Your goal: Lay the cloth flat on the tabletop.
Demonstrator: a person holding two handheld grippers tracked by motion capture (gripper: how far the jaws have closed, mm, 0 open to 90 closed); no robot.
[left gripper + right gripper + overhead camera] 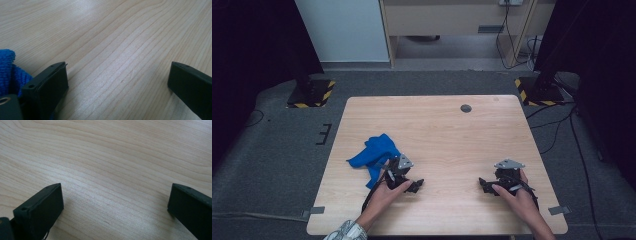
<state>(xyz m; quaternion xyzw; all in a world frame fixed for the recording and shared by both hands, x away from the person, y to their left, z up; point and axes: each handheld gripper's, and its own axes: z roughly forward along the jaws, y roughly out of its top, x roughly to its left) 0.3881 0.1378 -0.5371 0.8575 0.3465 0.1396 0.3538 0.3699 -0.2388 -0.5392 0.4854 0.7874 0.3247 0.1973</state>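
Though beside both grippers' wide, empty fingers [53, 85], just one blue cloth [373, 152] on one table [452, 130].

Item count: one blue cloth [372, 155], two grippers, left [414, 186] and right [484, 185], one surface [447, 135].

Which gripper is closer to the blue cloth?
Left. The left gripper sits right beside the blue cloth, at its near edge. The right gripper rests far across the table.
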